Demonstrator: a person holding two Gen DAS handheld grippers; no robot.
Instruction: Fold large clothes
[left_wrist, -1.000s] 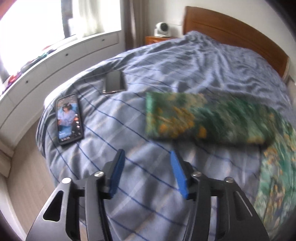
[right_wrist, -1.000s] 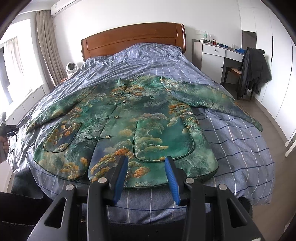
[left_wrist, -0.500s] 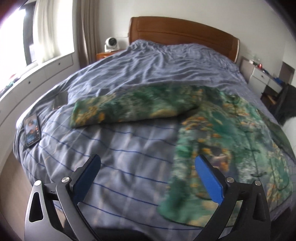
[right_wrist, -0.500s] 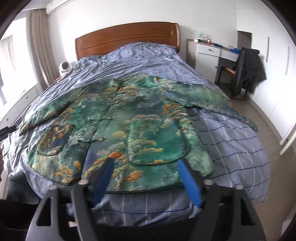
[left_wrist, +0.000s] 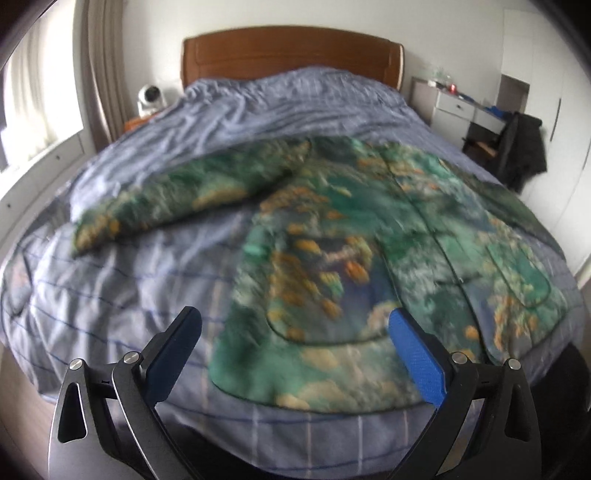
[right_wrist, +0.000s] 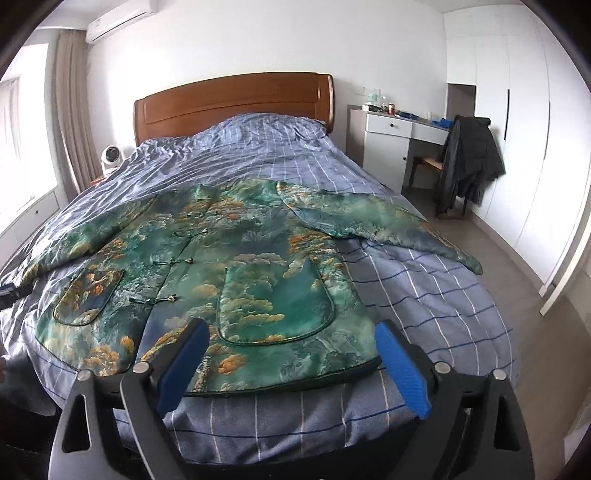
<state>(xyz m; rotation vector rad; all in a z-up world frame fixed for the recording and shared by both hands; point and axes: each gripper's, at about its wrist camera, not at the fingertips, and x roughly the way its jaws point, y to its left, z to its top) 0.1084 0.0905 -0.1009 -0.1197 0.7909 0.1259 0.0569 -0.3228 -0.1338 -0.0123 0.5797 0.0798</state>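
Observation:
A large green jacket (right_wrist: 236, 266) with an orange and white cloud pattern lies flat, front up, on the bed, both sleeves spread out; it also shows, blurred, in the left wrist view (left_wrist: 354, 258). My left gripper (left_wrist: 295, 332) is open and empty, above the jacket's near left hem corner. My right gripper (right_wrist: 291, 343) is open and empty, above the near right hem by the pocket (right_wrist: 275, 299).
The bed has a blue checked duvet (right_wrist: 436, 302) and a wooden headboard (right_wrist: 232, 103). A white fan (right_wrist: 110, 157) stands at the left of the headboard. A white desk (right_wrist: 391, 144) and a chair with a dark coat (right_wrist: 469, 162) stand on the right.
Both grippers have opened wide. The left view has swung right from the phone and left sleeve to the jacket's hem. The right gripper has moved closer to the hem.

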